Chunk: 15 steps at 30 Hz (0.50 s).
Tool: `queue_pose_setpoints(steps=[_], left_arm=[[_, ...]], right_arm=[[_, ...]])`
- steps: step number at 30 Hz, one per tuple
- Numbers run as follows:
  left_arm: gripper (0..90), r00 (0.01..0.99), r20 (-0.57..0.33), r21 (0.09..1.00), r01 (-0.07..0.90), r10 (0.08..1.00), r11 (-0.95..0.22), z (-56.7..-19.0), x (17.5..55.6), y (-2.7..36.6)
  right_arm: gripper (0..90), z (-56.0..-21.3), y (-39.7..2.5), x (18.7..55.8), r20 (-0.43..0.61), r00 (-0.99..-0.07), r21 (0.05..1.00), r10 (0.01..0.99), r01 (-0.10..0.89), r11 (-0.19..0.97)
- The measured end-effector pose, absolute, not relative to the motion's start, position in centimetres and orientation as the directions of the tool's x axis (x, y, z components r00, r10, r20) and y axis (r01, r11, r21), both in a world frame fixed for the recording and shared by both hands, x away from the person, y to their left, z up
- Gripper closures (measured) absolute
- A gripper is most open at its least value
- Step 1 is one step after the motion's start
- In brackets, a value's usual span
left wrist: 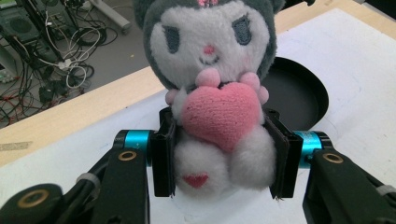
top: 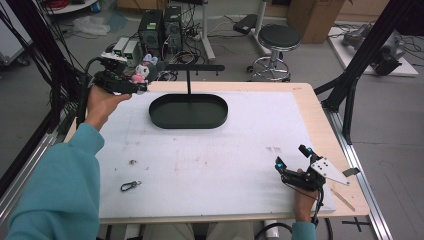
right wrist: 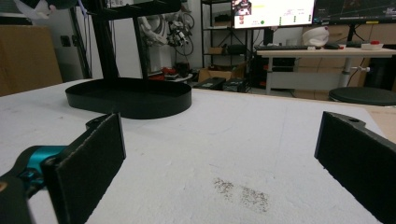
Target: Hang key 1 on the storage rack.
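Observation:
A small plush toy (left wrist: 215, 88) with a grey hood, white face and pink heart sits between the jaws of my left gripper (left wrist: 222, 156), which is shut on its body. In the high view that left gripper (top: 134, 84) holds the plush toy (top: 140, 73) above the table's far left corner, left of the black oval tray (top: 188, 111) with its upright T-shaped stand (top: 189, 75). My right gripper (top: 292, 159) rests near the table's front right, open, with nothing between its pads (right wrist: 91, 161). The tray (right wrist: 130, 98) lies ahead of it.
A small metal carabiner (top: 130, 186) lies on the white table mat (top: 210, 150) near the front left. A faint dark smudge (right wrist: 240, 191) marks the mat ahead of the right gripper. A stool (top: 278, 40), computers and cables stand beyond the far edge.

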State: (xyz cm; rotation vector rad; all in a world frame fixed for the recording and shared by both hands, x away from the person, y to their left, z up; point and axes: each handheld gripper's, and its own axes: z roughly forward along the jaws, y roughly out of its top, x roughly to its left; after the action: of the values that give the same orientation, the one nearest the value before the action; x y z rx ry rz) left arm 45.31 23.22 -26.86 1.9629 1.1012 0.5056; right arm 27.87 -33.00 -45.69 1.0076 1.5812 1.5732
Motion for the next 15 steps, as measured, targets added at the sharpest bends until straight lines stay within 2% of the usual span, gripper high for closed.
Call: queue_pose_setpoints(steps=[15], left_arm=[[53.5,0.484,-0.042,0.806,0.533,0.874,-0.257,-27.73,46.28,23.06]], right_arm=[[1.0,-45.69,-33.05,27.89,0.063,-0.468,0.997,0.881,0.063,-0.038]])
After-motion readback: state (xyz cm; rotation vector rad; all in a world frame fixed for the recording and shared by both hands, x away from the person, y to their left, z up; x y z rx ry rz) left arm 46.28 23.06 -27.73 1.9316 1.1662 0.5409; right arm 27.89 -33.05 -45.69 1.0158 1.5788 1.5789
